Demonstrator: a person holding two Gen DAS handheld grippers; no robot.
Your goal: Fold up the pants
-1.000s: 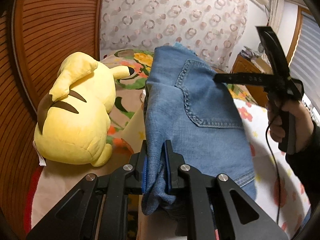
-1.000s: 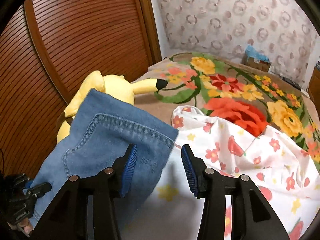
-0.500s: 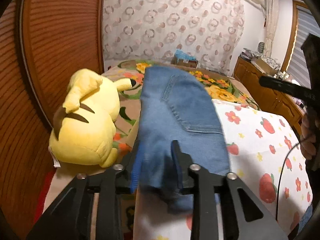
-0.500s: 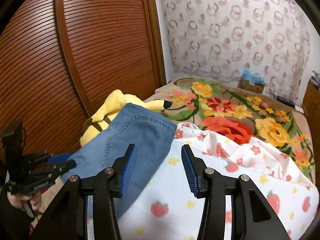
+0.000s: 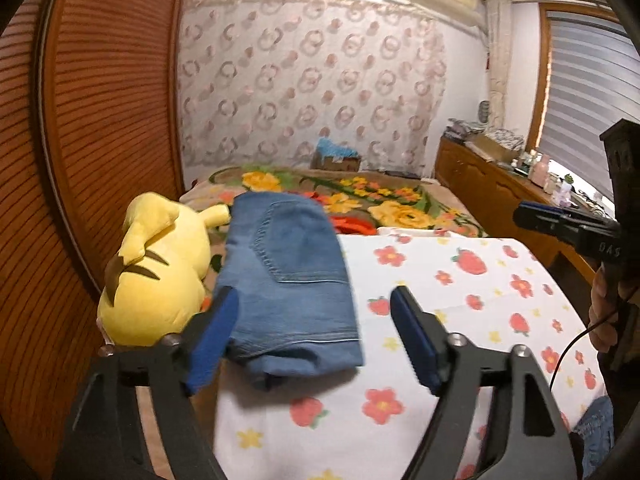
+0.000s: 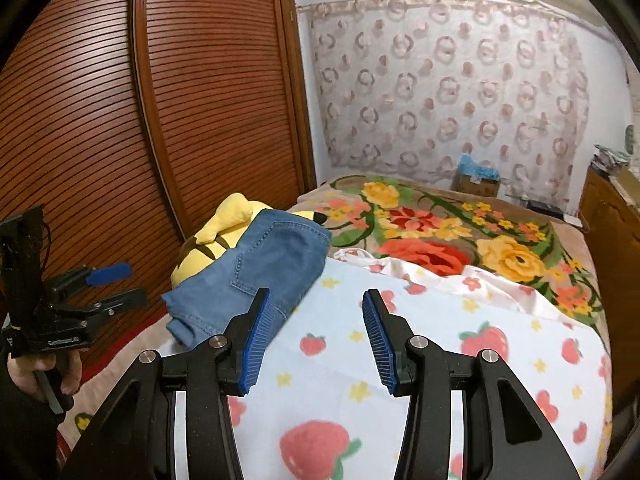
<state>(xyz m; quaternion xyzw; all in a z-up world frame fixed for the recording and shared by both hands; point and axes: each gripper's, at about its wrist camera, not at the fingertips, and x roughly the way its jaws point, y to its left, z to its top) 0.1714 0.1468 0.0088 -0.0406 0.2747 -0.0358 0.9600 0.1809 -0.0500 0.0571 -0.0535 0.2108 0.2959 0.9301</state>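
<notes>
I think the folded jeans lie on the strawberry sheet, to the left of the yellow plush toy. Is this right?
Not quite. The folded jeans do lie on the strawberry sheet, but to the right of the yellow plush toy, not the left. The left wrist view shows it.

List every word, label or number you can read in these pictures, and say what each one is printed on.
"DAS": pale letters on the black body of the right gripper, seen from the left wrist view; they may be part of a longer word.
White lettering on the black body of the left gripper, in the right wrist view: too small and blurred to read.
Nothing readable shows on the jeans, the plush toy or the cardboard box.
</notes>
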